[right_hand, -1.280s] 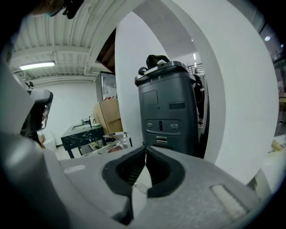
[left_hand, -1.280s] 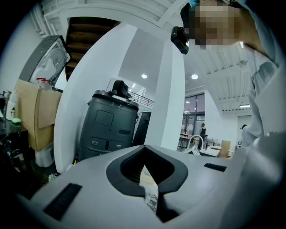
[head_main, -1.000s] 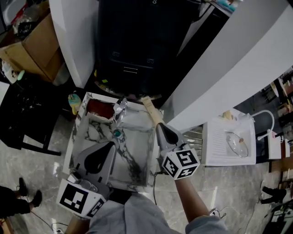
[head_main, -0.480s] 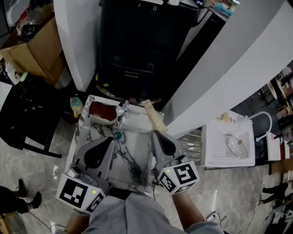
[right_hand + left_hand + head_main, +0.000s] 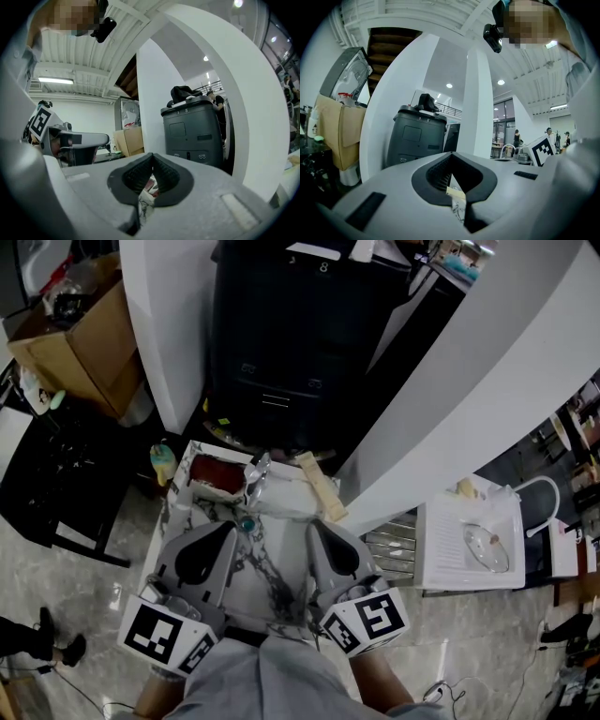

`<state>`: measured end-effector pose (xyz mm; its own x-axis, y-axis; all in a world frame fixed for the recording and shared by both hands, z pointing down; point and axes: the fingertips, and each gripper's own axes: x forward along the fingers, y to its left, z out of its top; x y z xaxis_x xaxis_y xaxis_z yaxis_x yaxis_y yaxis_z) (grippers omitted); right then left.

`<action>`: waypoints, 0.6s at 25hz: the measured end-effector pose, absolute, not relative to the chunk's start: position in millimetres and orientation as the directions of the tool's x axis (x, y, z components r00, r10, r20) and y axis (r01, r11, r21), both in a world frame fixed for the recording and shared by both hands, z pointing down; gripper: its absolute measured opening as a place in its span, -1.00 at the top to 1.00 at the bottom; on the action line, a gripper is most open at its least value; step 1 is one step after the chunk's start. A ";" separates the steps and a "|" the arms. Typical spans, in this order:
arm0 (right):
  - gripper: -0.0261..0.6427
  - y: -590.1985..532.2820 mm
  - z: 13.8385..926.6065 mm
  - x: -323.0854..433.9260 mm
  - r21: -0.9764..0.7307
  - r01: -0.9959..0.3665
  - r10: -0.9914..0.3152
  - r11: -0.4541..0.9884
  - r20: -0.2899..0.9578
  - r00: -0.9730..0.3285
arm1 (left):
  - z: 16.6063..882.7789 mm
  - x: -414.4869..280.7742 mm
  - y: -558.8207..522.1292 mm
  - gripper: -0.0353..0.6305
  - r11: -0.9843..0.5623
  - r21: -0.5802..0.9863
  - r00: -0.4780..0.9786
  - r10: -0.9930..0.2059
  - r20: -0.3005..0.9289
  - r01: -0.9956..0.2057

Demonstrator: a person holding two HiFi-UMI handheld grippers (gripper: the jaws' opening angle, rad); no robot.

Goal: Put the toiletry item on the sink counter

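Marble basin (image 5: 272, 563) holds a teal plug (image 5: 247, 521); red box (image 5: 214, 474) and tan toiletry item (image 5: 321, 486) lie along the sink counter (image 5: 173, 521) back edge; left gripper (image 5: 227, 528) and right gripper (image 5: 312, 527) both closed, empty, over the front.

A grey polished floor (image 5: 84, 634) is seen below. A dark cabinet (image 5: 281, 343) is placed between a white pillar (image 5: 173, 324) and a curved white wall (image 5: 487, 381). A cardboard box (image 5: 80, 343) is set at the left, a white sink unit (image 5: 473, 545) at the right. Ceiling lights (image 5: 449, 86) are switched on.
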<state>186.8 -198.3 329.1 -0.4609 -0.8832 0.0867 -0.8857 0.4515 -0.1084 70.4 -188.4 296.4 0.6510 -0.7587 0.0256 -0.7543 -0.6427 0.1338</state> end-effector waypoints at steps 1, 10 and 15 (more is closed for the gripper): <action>0.93 -198.1 327.5 185.9 -0.107 -0.884 -0.882 0.455 0.084 -0.464 | 296.6 70.4 -188.8 0.88 -0.642 0.134 0.651 -0.759 0.026 -0.755; 0.93 -196.0 322.2 179.1 -0.103 -0.874 -0.872 0.475 0.082 -0.483 | 296.6 74.5 -189.3 0.88 -0.652 0.133 0.661 -0.750 0.026 -0.746; 0.93 -193.4 324.5 178.0 -0.113 -0.866 -0.864 0.486 0.089 -0.496 | 297.8 76.5 -187.5 0.88 -0.652 0.133 0.661 -0.750 0.028 -0.746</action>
<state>178.0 -193.4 324.5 -0.4963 -0.8636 0.0889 -0.8664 0.4863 -0.1132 76.5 -187.5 297.8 0.6606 -0.7502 0.0277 -0.7463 -0.6521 0.1334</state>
